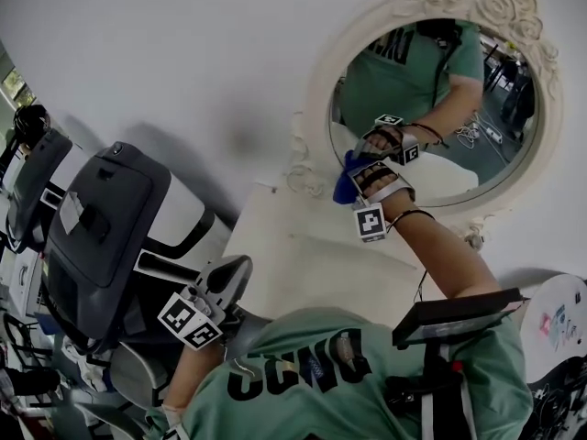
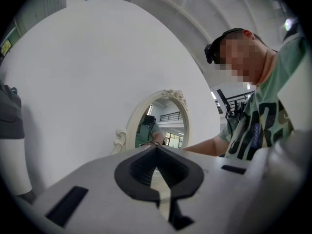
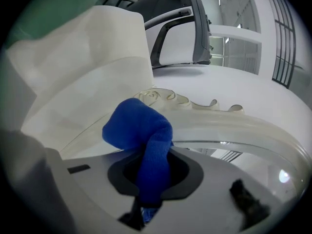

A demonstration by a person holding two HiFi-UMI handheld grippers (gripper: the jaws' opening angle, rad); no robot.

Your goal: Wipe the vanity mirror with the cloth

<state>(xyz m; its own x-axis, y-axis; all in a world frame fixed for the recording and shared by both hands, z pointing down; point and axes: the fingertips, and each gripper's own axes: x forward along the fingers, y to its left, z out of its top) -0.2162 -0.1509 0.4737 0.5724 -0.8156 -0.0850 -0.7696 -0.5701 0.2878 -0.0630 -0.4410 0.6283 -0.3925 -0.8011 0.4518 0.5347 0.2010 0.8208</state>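
R gripper [image 1: 359, 180] is up at the vanity mirror [image 1: 477, 159], mid-right of the head view, w/ the person's forearm reaching up to it from the lower right. Its jaws are clamped on the blue cloth [image 1: 343, 184]. In the R gripper view the gripper [image 3: 155, 167] has the cloth [image 3: 139, 128] pinched as a rolled strip running down btw the jaws, w/ a fat bunch sticking out past the tips at frame centre. That bunch sits at the lower-left inner rim of the mirror's cream ornate frame [image 3: 234, 126]; can't tell if it touches glass or only the frame. The glass reflects the gripper, the arm & the green shirt. L gripper [image 1: 240, 269] is low, lower-left of centre in the head view, well apart from the mirror, marker cube facing up. In the L gripper view its jaws [image 2: 157, 152] are drawn together at the tips w/ nothing btw them; the mirror [image 2: 163, 126] stands beyond, centre frame, against the white wall [image 2: 87, 82]. The mirror stands on a white tabletop [image 1: 275, 246]. A grey & white bulky unit [image 1: 101, 218] fills the left side of the head view.
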